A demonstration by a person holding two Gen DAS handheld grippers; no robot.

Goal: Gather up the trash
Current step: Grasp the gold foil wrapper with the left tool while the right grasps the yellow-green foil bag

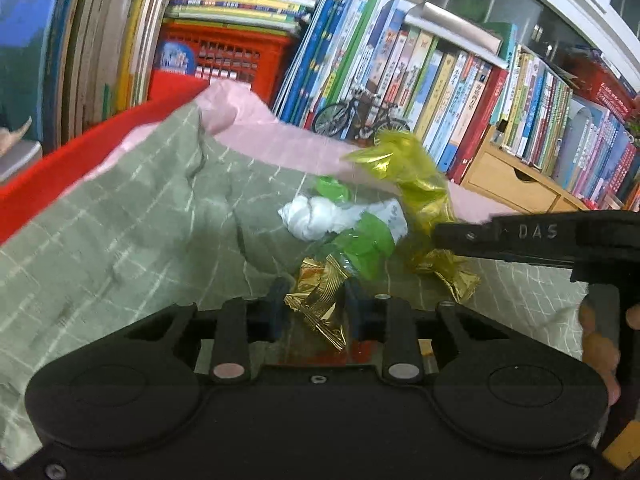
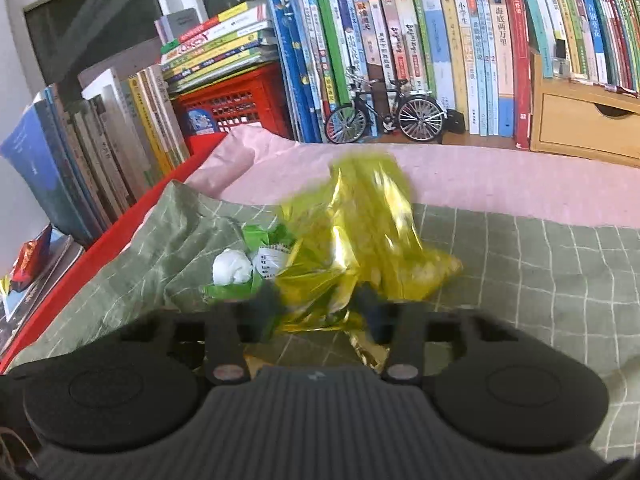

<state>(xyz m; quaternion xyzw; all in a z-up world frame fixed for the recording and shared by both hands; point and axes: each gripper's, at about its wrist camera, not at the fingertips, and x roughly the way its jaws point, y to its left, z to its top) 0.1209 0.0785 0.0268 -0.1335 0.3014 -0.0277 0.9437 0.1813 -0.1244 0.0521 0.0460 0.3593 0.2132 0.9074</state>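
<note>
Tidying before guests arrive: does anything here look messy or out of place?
Yes. Crumpled trash lies on the green checked cloth: yellow foil wrappers, a green wrapper and a white paper wad. The cloth is rumpled, bunched toward the red edge.

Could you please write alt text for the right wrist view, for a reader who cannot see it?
The right gripper has its jaws closed on a crumpled yellow foil wrapper lying on a green checked cloth. Beside it lie a white paper ball and green wrapper scraps. Behind stand a model bicycle and shelved books.
</note>
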